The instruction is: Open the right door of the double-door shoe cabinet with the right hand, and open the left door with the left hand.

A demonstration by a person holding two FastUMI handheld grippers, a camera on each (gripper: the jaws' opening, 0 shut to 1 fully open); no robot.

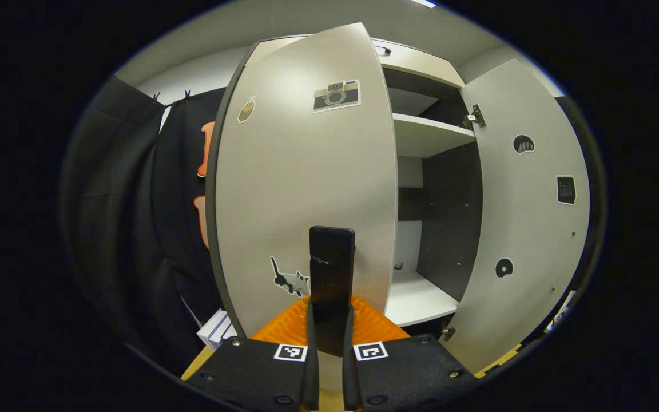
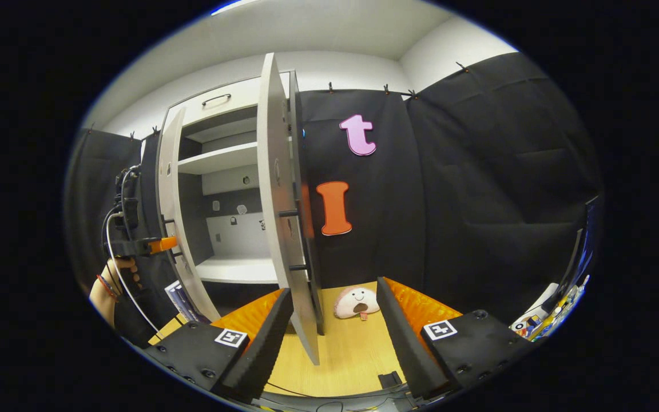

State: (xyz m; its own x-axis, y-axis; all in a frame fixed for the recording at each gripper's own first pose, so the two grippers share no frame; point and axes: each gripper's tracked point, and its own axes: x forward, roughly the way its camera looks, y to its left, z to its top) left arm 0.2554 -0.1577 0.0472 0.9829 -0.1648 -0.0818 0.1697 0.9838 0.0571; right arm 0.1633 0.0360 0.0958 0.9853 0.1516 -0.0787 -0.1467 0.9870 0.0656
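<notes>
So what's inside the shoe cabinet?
Inside the shoe cabinet: white shelves with no shoes on what shows, and a small dark thing on the bottom shelf. The left door hides the rest.

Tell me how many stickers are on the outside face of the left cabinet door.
3 that I can see: a camera sticker near the top, a small brownish one at upper left, and a cat sticker low down. The gripper handle may hide others.

Pale grey left door (image 1: 301,189) partly open, right door (image 1: 527,212) swung wide, white shelves inside
</notes>
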